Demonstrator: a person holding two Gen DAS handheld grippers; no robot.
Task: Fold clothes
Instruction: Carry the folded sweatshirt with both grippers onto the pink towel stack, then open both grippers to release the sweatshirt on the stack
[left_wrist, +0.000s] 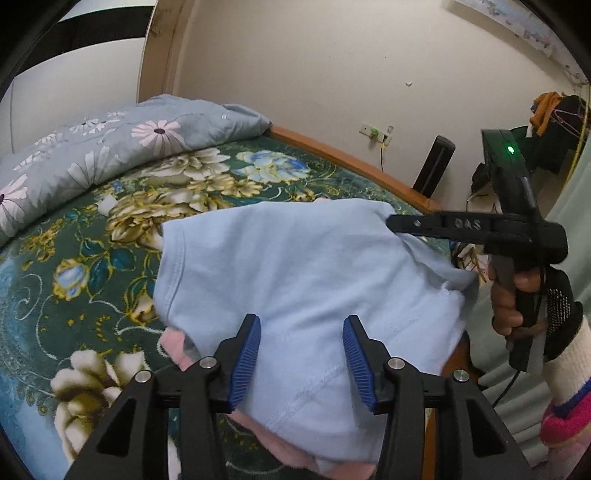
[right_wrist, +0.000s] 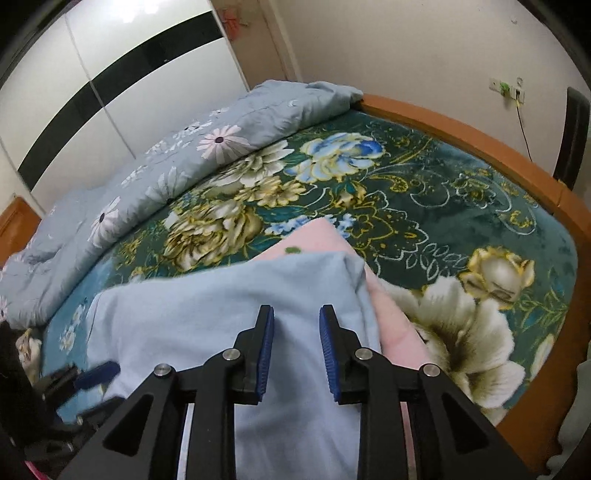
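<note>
A light blue garment (left_wrist: 295, 280) lies on the bed on top of a pink garment (left_wrist: 177, 347). It also shows in the right wrist view (right_wrist: 221, 317), with the pink garment (right_wrist: 317, 236) sticking out beyond it. My left gripper (left_wrist: 301, 354) is open just above the blue cloth's near hem, holding nothing. My right gripper (right_wrist: 295, 347) is open above the blue cloth. In the left wrist view the right gripper (left_wrist: 391, 221) reaches in from the right, its tip at the cloth's far right corner. The left gripper (right_wrist: 96, 373) shows blurred at the lower left.
The bed has a dark green floral blanket (left_wrist: 74, 258) and a wooden frame (right_wrist: 480, 144). A grey-blue flowered quilt (left_wrist: 92, 147) lies bunched along the far side. A wall (left_wrist: 295, 74) with a socket stands behind; a wardrobe (right_wrist: 110, 74) stands at the left.
</note>
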